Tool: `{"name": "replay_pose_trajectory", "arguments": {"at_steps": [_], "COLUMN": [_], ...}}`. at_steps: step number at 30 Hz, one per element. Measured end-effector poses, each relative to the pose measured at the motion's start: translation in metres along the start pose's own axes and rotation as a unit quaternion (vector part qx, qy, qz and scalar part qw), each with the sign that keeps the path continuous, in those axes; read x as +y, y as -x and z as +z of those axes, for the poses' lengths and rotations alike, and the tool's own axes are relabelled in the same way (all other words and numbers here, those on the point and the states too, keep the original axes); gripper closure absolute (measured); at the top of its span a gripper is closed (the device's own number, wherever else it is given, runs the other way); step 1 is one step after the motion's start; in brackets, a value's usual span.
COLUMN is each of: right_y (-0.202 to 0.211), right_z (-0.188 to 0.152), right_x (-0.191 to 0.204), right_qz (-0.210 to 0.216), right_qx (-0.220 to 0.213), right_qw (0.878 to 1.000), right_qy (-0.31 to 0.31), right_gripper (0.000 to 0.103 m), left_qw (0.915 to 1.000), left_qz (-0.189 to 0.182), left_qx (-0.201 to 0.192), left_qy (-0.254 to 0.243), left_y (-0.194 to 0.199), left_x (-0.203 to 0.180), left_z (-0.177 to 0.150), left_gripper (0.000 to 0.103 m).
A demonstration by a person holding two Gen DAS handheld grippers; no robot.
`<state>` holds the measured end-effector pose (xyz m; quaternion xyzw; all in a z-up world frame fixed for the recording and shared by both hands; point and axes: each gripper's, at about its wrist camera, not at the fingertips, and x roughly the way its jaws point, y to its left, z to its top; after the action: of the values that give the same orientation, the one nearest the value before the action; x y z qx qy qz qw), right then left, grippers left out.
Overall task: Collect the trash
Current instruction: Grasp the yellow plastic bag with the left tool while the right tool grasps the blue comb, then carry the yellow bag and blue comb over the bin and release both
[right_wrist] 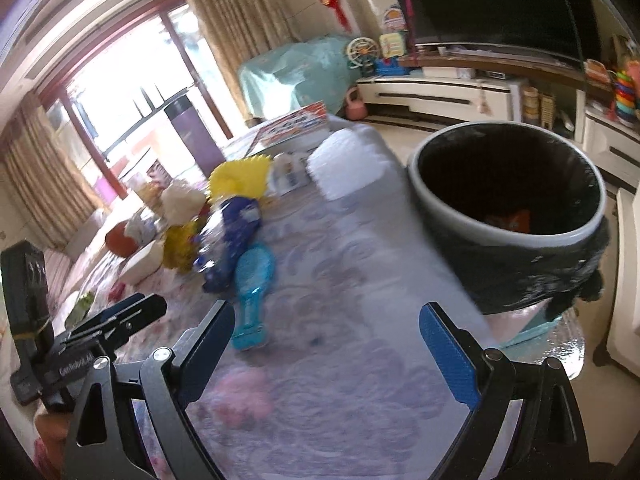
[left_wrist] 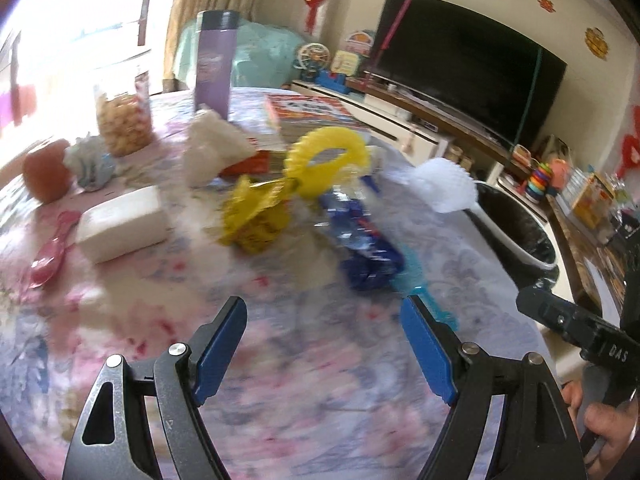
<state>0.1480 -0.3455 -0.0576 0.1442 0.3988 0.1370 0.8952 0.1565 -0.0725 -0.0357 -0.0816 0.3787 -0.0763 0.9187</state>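
Observation:
Litter lies on a floral tablecloth (left_wrist: 280,360): a crumpled blue wrapper (left_wrist: 362,248), a crumpled yellow wrapper (left_wrist: 256,216), a white foam net (left_wrist: 440,186) and crumpled paper (left_wrist: 90,162). A bin with a black liner (right_wrist: 508,216) stands at the table's right edge; it also shows in the left wrist view (left_wrist: 516,228). My left gripper (left_wrist: 324,354) is open and empty, short of the blue wrapper (right_wrist: 232,236). My right gripper (right_wrist: 328,354) is open and empty over the cloth, left of the bin.
Also on the table are a yellow toy ring (left_wrist: 326,158), a turquoise spoon (right_wrist: 252,280), a pink spoon (left_wrist: 50,254), a white block (left_wrist: 122,222), an apple (left_wrist: 46,170), a snack jar (left_wrist: 124,120), a purple flask (left_wrist: 214,68) and books (left_wrist: 308,120). A TV (left_wrist: 468,68) stands behind.

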Motion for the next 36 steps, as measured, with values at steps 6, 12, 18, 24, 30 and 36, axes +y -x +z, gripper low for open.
{"name": "replay_pose_trajectory", "arguments": {"at_steps": [6, 12, 18, 24, 30, 36], "right_y": [-0.010, -0.028, -0.054, -0.075, -0.078, -0.061], "right_z": [-0.007, -0.015, -0.014, -0.007, -0.005, -0.008], "right_x": [0.025, 0.046, 0.057, 0.068, 0.069, 0.051], "right_qz": [0.001, -0.001, -0.009, -0.024, -0.033, -0.013], "right_qx": [0.008, 0.025, 0.056, 0.070, 0.070, 0.063], "right_qw": [1.000, 0.998, 0.995, 0.992, 0.989, 0.994], "right_qy": [0.030, 0.062, 0.079, 0.104, 0.124, 0.090], "right_gripper": [0.009, 0.016, 0.032, 0.044, 0.078, 0.082], "left_qw": [0.9998, 0.9997, 0.9997, 0.9995, 0.9990, 0.9991], "left_qz": [0.012, 0.012, 0.012, 0.023, 0.014, 0.002], "left_qx": [0.006, 0.018, 0.021, 0.021, 0.036, 0.034], "left_qy": [0.017, 0.015, 0.002, -0.011, -0.024, -0.027], "left_y": [0.005, -0.011, -0.038, -0.069, -0.091, -0.079], "left_x": [0.010, 0.019, 0.028, 0.028, 0.027, 0.021], "left_z": [0.002, 0.018, 0.044, 0.065, 0.066, 0.054], "left_gripper": [0.024, 0.024, 0.024, 0.027, 0.062, 0.071]}}
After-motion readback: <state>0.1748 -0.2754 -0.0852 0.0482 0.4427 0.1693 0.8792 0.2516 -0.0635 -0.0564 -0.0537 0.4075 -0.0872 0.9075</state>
